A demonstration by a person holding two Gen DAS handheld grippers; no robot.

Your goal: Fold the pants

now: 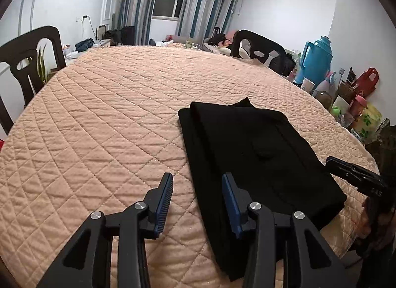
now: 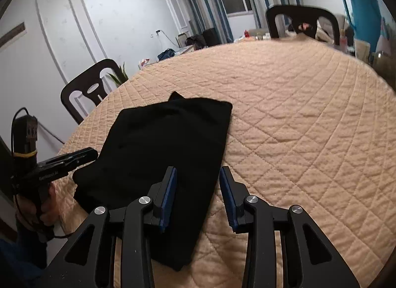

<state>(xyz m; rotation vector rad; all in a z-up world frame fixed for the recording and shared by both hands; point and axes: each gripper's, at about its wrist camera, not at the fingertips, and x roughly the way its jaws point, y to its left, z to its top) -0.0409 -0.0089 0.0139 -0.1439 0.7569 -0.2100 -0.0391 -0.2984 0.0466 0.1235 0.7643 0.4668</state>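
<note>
Folded pants lying on the quilted desk.
Left gripper and right gripper are hovering near, jaws apart, gripping nothing.

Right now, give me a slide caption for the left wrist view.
Left gripper open above the folded black pants on the quilted table cover.

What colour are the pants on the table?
Black. The folded black fabric pants show best in the left wrist view.

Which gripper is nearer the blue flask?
Right. The flask stands beyond the table's right edge; the right gripper is by the pants' right edge, the left gripper by their left edge.
</note>
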